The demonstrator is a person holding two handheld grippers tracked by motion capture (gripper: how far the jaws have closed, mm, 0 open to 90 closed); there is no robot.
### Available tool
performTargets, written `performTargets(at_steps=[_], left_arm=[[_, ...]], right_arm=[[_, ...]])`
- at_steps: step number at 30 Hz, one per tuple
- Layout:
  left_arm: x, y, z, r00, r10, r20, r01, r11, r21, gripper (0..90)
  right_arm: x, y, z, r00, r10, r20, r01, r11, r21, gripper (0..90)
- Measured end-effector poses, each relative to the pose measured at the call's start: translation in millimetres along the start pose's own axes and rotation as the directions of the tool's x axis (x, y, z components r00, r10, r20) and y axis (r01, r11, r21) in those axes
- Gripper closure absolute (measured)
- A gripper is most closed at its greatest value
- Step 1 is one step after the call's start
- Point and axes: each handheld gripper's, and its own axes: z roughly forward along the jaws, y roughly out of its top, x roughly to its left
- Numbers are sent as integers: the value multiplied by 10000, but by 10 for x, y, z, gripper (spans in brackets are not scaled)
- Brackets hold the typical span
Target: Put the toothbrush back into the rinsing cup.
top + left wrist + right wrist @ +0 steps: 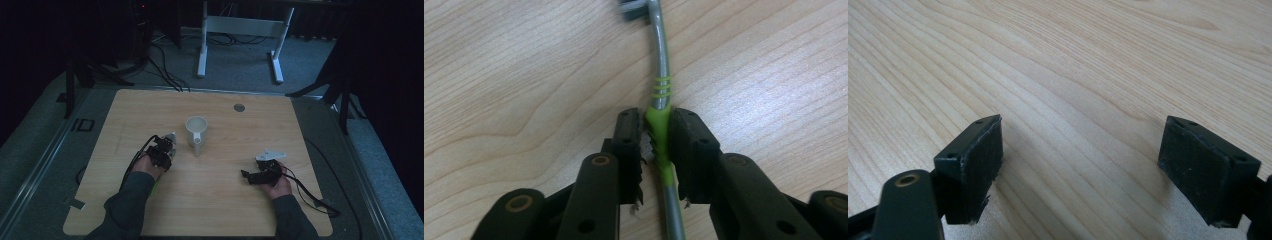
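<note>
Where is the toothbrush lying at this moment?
The toothbrush lies on the table, its green grip between the left gripper jaws, left of the white mug.

A white jug (196, 131) stands upright near the middle of the light wooden table (220, 200), its handle towards the near edge; a small grey round disc (239, 107) sits beyond the jug, near the table's far edge.
</note>
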Motion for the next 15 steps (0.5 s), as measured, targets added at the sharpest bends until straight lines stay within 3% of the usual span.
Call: performTargets(at_steps=[3, 15], left_arm=[[-10, 7, -1, 10000, 38, 51, -38, 10000, 43, 797], [9, 7, -1, 9998, 63, 214, -63, 10000, 36, 812]], right_arm=[[0, 0, 0, 10000, -2, 0, 2, 10000, -2, 176], [0, 0, 0, 10000, -3, 0, 3, 10000, -2, 176]])
